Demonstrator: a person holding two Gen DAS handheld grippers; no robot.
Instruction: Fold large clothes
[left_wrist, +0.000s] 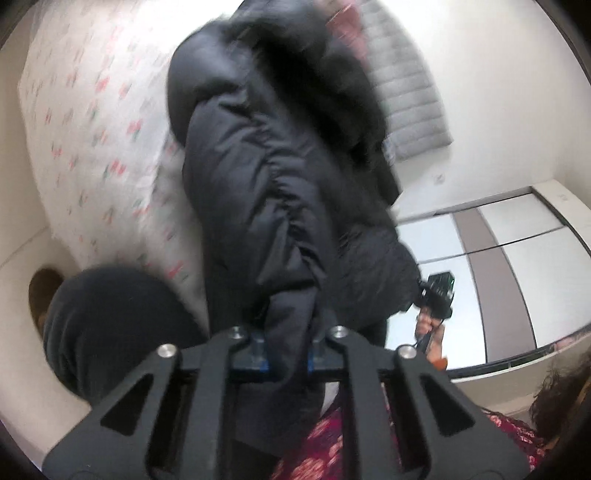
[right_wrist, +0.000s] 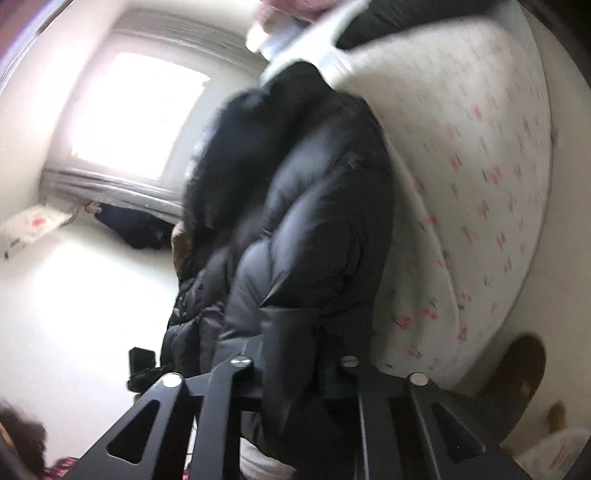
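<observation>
- A black puffer jacket (left_wrist: 273, 192) with a dark fur-trimmed hood hangs lifted in front of a bed, its quilted panels bunched and draping down toward both cameras; the far end of it is blurred.
- In the right wrist view the same jacket (right_wrist: 306, 221) fills the middle of the picture, folded lengthwise on itself, with the bed just behind it on the right.
- The left gripper (left_wrist: 288, 343) has its jaws pressed together on a fold of the jacket's lower edge; the fabric runs straight down between the two black fingers.
- The right gripper (right_wrist: 295, 365) likewise pinches a bunch of the jacket's quilted fabric, which spills over and between its fingers.
- The right gripper also shows in the left wrist view, beside the jacket's right edge, with the person's hand (left_wrist: 430, 332) wrapped round its handle.
- The bed's mattress (left_wrist: 99, 147) carries a white sheet printed with small pink and green motifs.
- A grey padded headboard (left_wrist: 410, 92) stands against the white wall behind the jacket.
- A wardrobe (left_wrist: 517, 258) with white and taupe sliding panels lies to the right.
- A bright window (right_wrist: 136, 110) lights the far wall in the right wrist view, with a dark garment (right_wrist: 133, 225) heaped on the floor below it.
- A brown slipper (right_wrist: 517, 373) sits on the pale floor at the foot of the mattress.
</observation>
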